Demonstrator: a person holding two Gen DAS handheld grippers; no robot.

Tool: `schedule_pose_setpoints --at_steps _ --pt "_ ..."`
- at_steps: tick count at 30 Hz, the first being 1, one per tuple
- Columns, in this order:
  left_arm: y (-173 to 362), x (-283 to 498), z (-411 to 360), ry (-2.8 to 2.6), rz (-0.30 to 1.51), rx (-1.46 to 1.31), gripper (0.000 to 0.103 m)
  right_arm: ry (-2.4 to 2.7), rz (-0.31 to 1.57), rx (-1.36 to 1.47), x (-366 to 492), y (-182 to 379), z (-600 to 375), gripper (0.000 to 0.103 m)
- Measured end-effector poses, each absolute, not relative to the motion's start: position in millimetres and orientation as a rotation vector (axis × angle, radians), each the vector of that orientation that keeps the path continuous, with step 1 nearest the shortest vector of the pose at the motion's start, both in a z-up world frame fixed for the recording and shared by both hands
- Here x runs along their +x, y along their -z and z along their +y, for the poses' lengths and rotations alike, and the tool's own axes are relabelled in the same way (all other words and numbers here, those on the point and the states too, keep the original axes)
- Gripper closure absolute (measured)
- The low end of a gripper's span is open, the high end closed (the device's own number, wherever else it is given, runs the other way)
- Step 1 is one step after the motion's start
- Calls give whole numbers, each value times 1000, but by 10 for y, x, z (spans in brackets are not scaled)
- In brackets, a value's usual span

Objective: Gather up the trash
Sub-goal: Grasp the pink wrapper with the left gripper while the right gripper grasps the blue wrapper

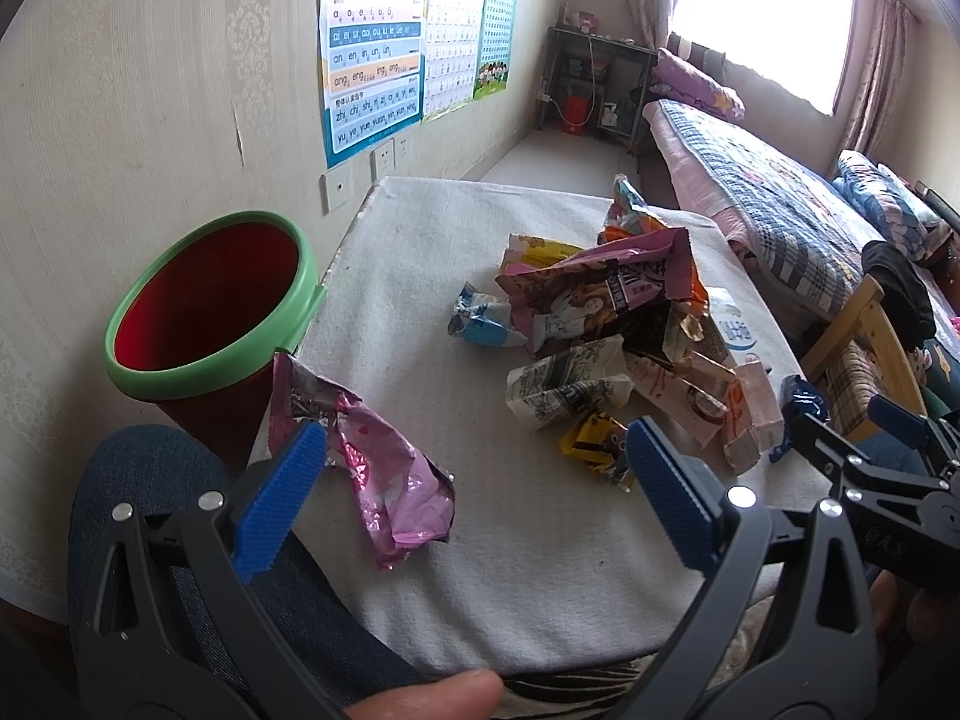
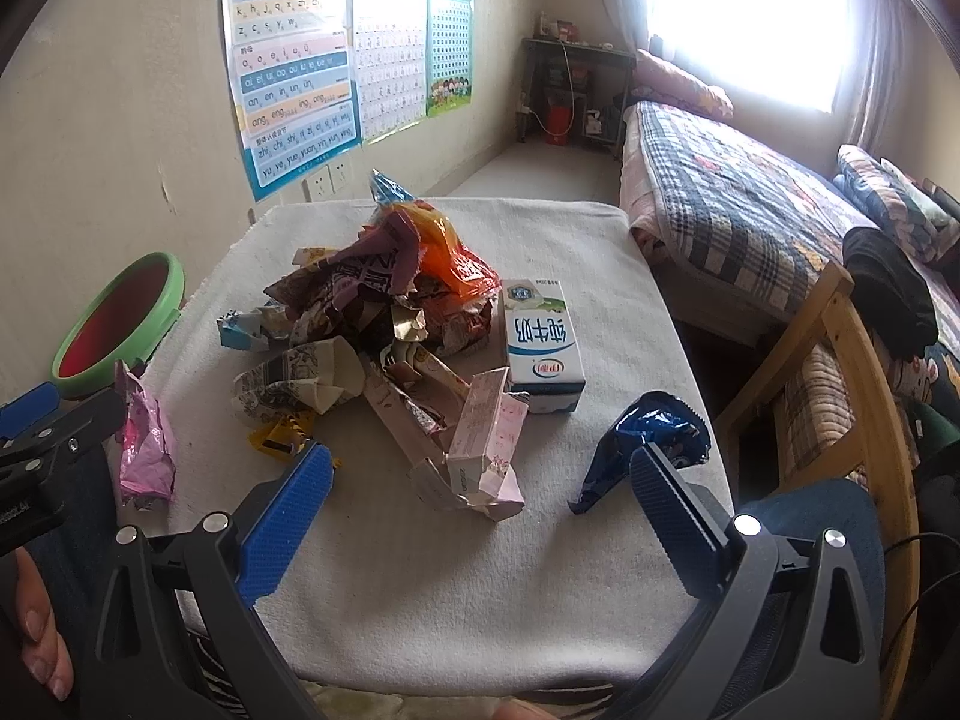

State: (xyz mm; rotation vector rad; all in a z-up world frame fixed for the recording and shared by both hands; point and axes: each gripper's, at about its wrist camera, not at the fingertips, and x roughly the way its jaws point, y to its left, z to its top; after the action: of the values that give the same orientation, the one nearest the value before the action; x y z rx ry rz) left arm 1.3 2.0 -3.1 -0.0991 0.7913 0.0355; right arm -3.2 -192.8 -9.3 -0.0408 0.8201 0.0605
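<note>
Both grippers hang low over the near edge of a table covered in a pale cloth [image 2: 420,600], each with its blue-padded fingers spread wide and nothing between them. From the left wrist view, the left gripper [image 1: 474,492] sits above a crumpled pink wrapper [image 1: 384,480], whose upper end lies just beside the left finger pad. From the right wrist view, the right gripper [image 2: 480,510] has a dark blue wrapper [image 2: 648,444] lying just beside its right finger, near the table's right edge. A person's denim-clad knees show under each gripper, and a thumb edges into the bottom of the left wrist view.

Further in, a heap of trash [image 2: 384,324] fills the middle of the table: a pink carton [image 2: 486,444] at the front, a small yellow wrapper [image 2: 282,432], printed paper wrappers, a purple bag and an orange bag on top. A white and blue milk carton [image 2: 543,348] lies touching the heap's right side.

At the table's left edge stands a red bin with a green rim [image 1: 210,312], empty as far as its inside shows, near the pink wrapper.

Beyond are a wall with alphabet posters [image 2: 288,78], a bed with a plaid quilt [image 2: 732,198], and a bright window.
</note>
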Motion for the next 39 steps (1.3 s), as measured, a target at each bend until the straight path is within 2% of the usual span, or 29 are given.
schedule_pose_setpoints --at_steps 22,29,39 --pt "258 323 288 -160 990 -191 5 10 931 49 180 205 -2233 7" --pt "445 523 429 -182 1101 -259 5 53 997 102 341 321 -2470 7" --pt "613 618 634 -216 1153 -323 5 112 1090 146 629 560 -2735 7"
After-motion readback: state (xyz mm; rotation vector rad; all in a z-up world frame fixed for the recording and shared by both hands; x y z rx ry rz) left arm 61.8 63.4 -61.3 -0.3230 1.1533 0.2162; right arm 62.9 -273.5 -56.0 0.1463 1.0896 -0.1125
